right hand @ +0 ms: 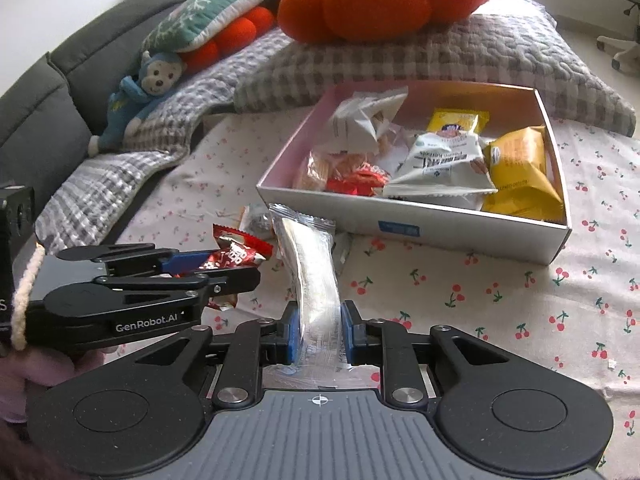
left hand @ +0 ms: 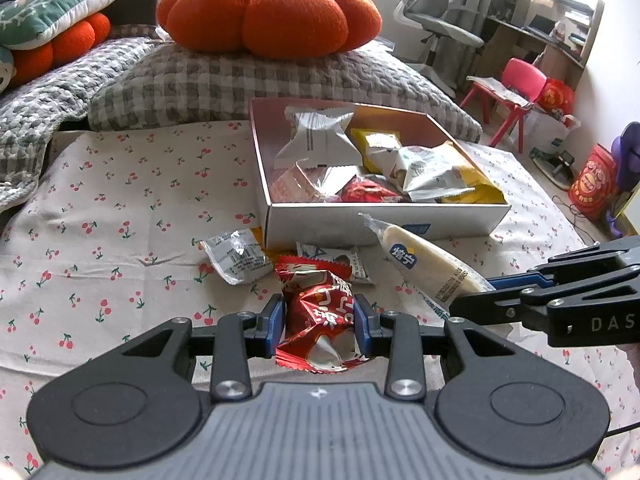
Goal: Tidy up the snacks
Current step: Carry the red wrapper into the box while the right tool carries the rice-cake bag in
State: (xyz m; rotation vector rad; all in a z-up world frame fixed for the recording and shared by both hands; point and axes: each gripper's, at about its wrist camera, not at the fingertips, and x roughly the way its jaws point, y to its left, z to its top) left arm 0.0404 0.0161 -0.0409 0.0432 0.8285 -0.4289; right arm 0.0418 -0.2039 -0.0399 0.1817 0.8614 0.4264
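A white cardboard box [left hand: 384, 222] [right hand: 460, 228] with several snack packets stands on the cherry-print sheet. My left gripper [left hand: 319, 320] is shut on a red snack packet [left hand: 320, 312], also seen from the right wrist view [right hand: 236, 254]. My right gripper [right hand: 319, 330] is shut on a long clear-wrapped bread stick [right hand: 308, 268], which shows in the left wrist view [left hand: 424, 264] pointing at the box front. Two small packets lie loose before the box: a grey one [left hand: 236, 258] and a white one [left hand: 344, 264].
A checked quilt [left hand: 224, 80] with an orange pumpkin cushion [left hand: 268, 12] lies behind the box. A blue plush toy [right hand: 140, 96] and pillows sit at the left. An office chair [left hand: 436, 20], a pink stool [left hand: 516, 88] and bags stand on the floor at right.
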